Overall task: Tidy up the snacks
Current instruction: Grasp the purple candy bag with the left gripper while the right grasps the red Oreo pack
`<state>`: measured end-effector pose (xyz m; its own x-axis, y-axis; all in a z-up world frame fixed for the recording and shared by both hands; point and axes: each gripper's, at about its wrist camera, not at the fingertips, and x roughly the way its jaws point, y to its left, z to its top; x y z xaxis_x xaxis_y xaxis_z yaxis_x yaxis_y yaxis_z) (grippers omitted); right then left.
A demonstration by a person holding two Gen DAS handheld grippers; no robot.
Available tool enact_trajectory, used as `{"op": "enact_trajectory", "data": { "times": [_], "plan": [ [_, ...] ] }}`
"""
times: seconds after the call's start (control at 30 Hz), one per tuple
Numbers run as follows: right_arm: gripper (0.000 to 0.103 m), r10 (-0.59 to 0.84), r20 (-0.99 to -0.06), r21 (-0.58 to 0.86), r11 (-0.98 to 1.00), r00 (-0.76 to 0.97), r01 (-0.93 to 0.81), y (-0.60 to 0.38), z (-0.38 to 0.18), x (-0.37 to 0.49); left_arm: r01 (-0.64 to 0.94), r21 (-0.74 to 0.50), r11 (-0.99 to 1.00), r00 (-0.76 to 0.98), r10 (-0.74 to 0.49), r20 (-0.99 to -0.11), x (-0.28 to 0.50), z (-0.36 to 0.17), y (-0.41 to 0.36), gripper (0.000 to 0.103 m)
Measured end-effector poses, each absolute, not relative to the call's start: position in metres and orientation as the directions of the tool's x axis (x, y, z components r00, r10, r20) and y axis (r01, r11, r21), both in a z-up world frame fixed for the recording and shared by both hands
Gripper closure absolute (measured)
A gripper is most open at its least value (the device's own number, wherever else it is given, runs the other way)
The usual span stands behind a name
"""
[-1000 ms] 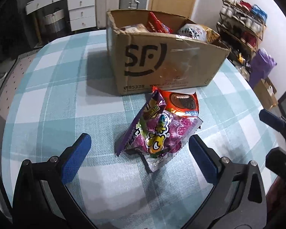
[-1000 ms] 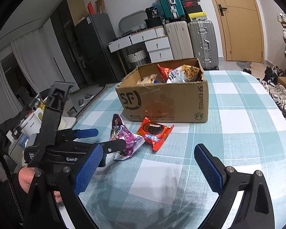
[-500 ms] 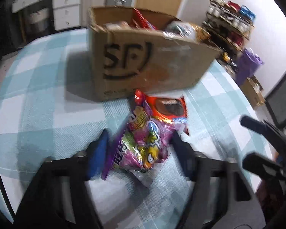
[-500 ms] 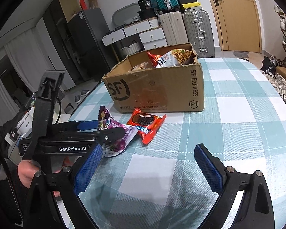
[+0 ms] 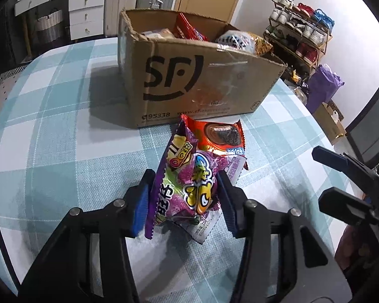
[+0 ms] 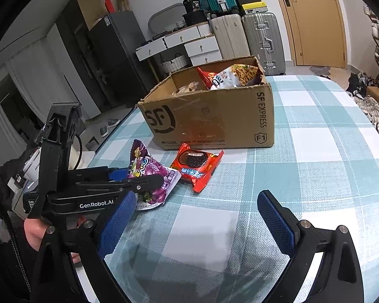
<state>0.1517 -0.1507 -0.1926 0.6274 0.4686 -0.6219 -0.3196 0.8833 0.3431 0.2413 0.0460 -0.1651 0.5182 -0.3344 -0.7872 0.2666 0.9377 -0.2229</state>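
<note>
Left hand-held gripper (image 5: pixel 183 199) angled down, closing on purple snack bag (image 5: pixel 187 184); right hand-held gripper (image 6: pixel 193 223) spread wide.

Round table (image 6: pixel 315 151) under a teal-and-white checked cloth. Open cardboard shipping box (image 5: pixel 197 83) marked SF sits toward the far side, snack bags inside. Just in front of it, red cookie packet (image 6: pixel 198 165) lies flat on the cloth. Purple candy bag (image 5: pixel 187 184) beside it, overlapping the packet's near edge in the left wrist view. Rest of cloth bare.
</note>
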Motion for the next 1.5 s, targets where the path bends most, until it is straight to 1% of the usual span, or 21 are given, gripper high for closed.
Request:
{"op": "enact_trajectory", "data": {
  "times": [0.3,0.6,0.87,1.03,1.27,1.37,1.47,1.5],
  "plan": [
    [0.005,0.465,-0.621,0.337,0.885,0.631,-0.321,-0.148,-0.187,0.147,0.243,-0.23,0.942,0.549,-0.329,-0.768,0.214,-0.149,0.06,0.057],
    [0.005,0.446,-0.631,0.322,0.895,0.635,-0.31,-0.143,-0.192,0.154,0.193,-0.234,0.953,0.59,-0.303,-0.749,0.188,-0.134,0.09,0.057],
    [0.005,0.444,-0.677,0.325,0.896,0.587,-0.303,-0.127,-0.21,0.183,0.141,-0.242,0.96,0.616,-0.276,-0.738,0.165,-0.121,0.118,0.056],
    [0.005,0.438,-0.7,0.32,0.899,0.565,-0.3,-0.115,-0.219,0.203,0.111,-0.211,0.971,0.638,-0.232,-0.734,0.152,-0.117,0.131,0.056],
    [0.005,0.407,-0.747,0.302,0.912,0.526,-0.277,-0.086,-0.226,0.239,0.09,-0.236,0.967,0.636,-0.238,-0.734,0.147,-0.119,0.143,0.056],
    [0.005,0.365,-0.77,0.268,0.929,0.523,-0.254,-0.076,-0.231,0.247,0.091,-0.235,0.968,0.646,-0.237,-0.726,0.143,-0.118,0.146,0.056],
    [0.009,0.322,-0.782,0.227,0.945,0.533,-0.237,-0.064,-0.234,0.252,0.087,-0.24,0.967,0.649,-0.237,-0.723,0.142,-0.117,0.149,0.056],
    [0.012,0.312,-0.784,0.216,0.948,0.537,-0.235,-0.062,-0.235,0.253,0.085,-0.241,0.967,0.65,-0.237,-0.722,0.141,-0.117,0.15,0.056]
  ]
}}
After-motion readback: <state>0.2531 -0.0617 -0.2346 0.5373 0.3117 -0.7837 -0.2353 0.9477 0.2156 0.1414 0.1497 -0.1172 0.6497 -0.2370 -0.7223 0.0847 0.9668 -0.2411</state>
